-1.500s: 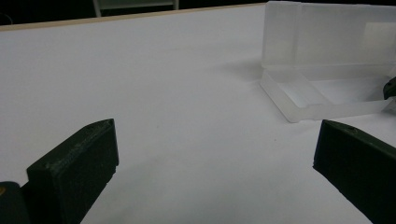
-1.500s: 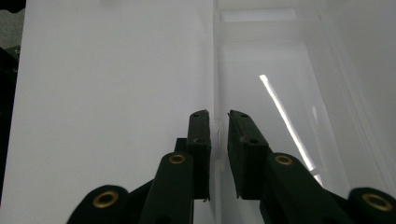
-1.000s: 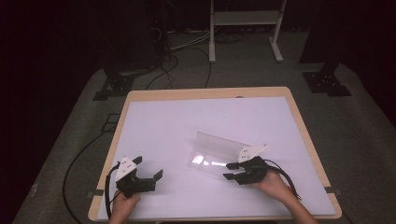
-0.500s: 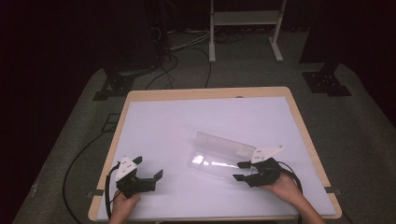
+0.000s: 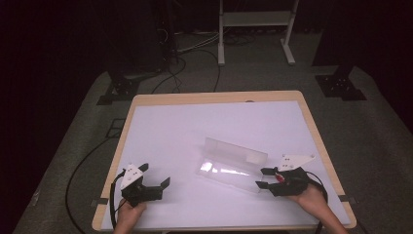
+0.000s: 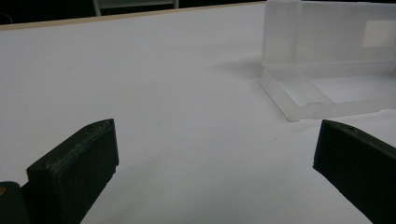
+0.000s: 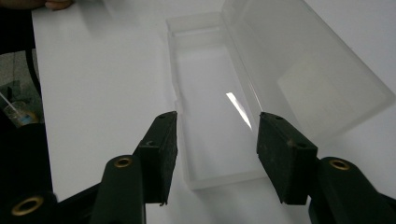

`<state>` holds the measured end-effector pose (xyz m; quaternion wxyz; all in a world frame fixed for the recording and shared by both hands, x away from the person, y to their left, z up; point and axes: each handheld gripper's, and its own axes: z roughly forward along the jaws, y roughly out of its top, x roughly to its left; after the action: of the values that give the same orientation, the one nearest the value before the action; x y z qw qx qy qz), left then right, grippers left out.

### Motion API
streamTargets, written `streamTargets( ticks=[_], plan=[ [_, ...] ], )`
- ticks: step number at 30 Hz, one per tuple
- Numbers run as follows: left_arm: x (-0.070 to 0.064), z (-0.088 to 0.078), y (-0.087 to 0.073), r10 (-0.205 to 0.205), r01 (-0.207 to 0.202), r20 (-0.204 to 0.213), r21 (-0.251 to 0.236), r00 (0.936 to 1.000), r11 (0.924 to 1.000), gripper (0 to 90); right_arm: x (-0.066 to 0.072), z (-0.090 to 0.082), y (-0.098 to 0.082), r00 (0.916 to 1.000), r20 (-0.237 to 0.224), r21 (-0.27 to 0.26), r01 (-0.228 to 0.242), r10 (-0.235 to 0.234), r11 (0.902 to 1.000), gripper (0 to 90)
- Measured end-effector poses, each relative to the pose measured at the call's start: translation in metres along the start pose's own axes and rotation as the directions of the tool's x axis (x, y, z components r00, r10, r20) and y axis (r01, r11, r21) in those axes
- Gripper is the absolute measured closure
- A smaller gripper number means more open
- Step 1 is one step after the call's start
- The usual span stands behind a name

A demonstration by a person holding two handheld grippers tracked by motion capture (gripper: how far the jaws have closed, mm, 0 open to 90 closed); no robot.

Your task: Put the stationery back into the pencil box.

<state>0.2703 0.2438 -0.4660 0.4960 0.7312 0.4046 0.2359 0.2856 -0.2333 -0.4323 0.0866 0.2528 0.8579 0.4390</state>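
From the high view, a clear plastic box (image 5: 233, 164) lies open on the white worktop (image 5: 195, 126), right of the middle and nearer the near edge than the far one. Its lid stands up along the far side of its shallow tray, and the long axis runs slantwise toward the near right corner. The right gripper (image 5: 263, 178) sits at the box's near right end, held by a hand (image 5: 309, 200) that comes in over the near edge; its jaws have just been opening and stand apart, just beside the end of the tray with nothing clamped in them. The left gripper (image 5: 162, 185) rests near the near left corner, well apart from the box, jaws spread and pointing toward it. A cable trails from it over the worktop's left edge to the floor.

In the left gripper view, the left gripper (image 6: 215, 154) shows its two black jaws wide apart over bare white surface, empty. The box (image 6: 327, 60) lies ahead at the upper right, lid upright behind the tray.

In the right gripper view, the right gripper (image 7: 215, 140) looks straight along the box (image 7: 219, 107). The jaws stand apart on either side of the tray's near end wall, above it, their pads not pressing on it. The lid leans away to the right.
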Motion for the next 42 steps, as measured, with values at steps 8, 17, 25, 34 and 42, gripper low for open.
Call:
streamTargets(
  ticks=[8,17,25,34,42],
  plan=[
    [0.0,0.0,0.0,0.003,-0.003,0.0,0.001,1.0,1.0,0.0,-0.006,-0.015,-0.013,0.9984,0.042,-0.011,-0.038,0.039,0.9992,46.9],
    [0.0,0.0,0.0,0.005,-0.005,0.001,0.002,1.0,1.0,0.0,-0.012,-0.026,-0.029,0.9943,0.081,-0.01,-0.069,0.07,0.9976,48.6],
    [0.0,0.0,0.0,0.005,-0.005,0.0,0.003,1.0,1.0,0.0,-0.016,-0.037,-0.044,0.9872,0.123,-0.009,-0.101,0.101,0.9948,52.4],
    [0.0,0.0,0.0,0.004,-0.004,0.0,0.0,1.0,1.0,0.0,-0.016,-0.05,-0.059,0.9775,0.165,-0.012,-0.131,0.131,0.9913,58.6],
    [0.0,0.0,0.0,0.001,-0.001,0.0,0.001,1.0,1.0,0.0,-0.018,-0.057,-0.074,0.9686,0.197,0.002,-0.155,0.152,0.9879,64.3]
  ],
)
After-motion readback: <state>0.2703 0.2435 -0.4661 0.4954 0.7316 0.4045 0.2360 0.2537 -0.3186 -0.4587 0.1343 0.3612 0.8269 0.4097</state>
